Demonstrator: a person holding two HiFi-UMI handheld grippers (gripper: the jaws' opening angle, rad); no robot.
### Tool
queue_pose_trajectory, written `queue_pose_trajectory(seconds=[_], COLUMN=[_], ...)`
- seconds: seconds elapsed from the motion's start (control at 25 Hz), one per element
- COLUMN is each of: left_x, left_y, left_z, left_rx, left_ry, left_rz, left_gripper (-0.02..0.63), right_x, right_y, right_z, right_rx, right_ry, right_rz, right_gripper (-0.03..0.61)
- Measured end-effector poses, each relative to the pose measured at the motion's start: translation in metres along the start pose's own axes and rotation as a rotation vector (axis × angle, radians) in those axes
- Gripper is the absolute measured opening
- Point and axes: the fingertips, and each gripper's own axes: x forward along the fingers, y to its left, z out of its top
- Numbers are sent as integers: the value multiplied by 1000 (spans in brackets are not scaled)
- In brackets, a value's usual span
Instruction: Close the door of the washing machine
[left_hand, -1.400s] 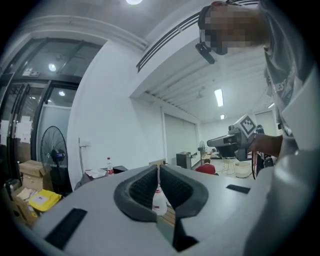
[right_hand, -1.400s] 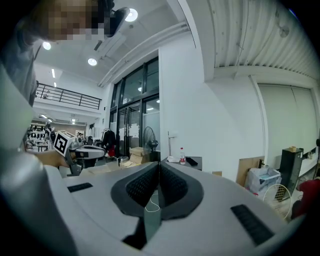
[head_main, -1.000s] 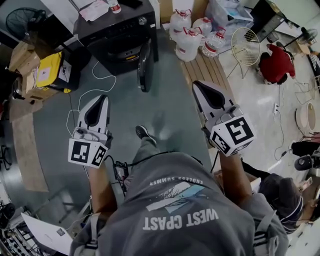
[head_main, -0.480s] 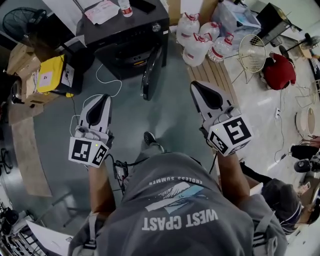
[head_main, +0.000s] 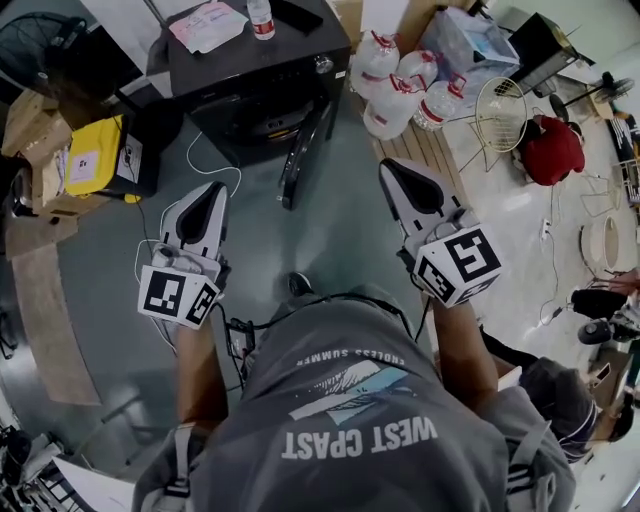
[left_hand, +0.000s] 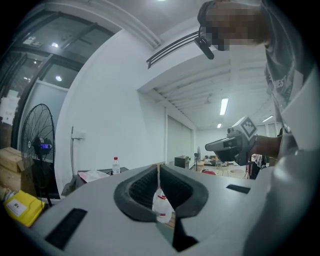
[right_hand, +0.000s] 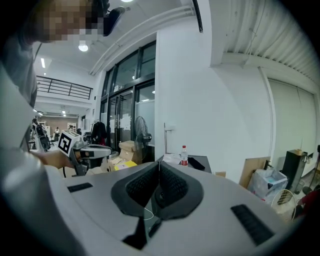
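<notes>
The black washing machine (head_main: 250, 70) stands ahead on the floor, and its round door (head_main: 305, 150) hangs open, edge-on toward me. Both grippers are held out level in front of the person and are still apart from the machine. My left gripper (head_main: 210, 195) is shut with nothing between its jaws, short of the machine's front and left of the door. My right gripper (head_main: 392, 170) is also shut and empty, to the right of the door. In the right gripper view the shut jaws (right_hand: 159, 162) point at the machine's top (right_hand: 195, 162). The left gripper view shows its shut jaws (left_hand: 158, 167).
A small bottle (head_main: 260, 15) and papers (head_main: 205, 25) lie on the machine. Large water jugs (head_main: 400, 85) stand to its right on a wooden pallet (head_main: 425, 150). Cardboard boxes (head_main: 40, 140) and a yellow box (head_main: 90, 150) sit left. A white cable (head_main: 215, 165) trails on the floor.
The person has walked toward the washing machine, which now sits nearer and larger in the head view. Both grippers moved forward with them, staying shut.
</notes>
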Motion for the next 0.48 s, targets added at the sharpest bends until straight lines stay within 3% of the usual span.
queue_pose_trajectory(seconds=[0.48], left_x=[21], left_y=[43], left_z=[-11], left_rx=[-30], left_ry=[10], left_rz=[47], left_gripper=[29], right_x=[78], right_y=[-17], right_z=[13], right_rx=[-71], right_ry=[10], right_rz=[88], right_gripper=[31])
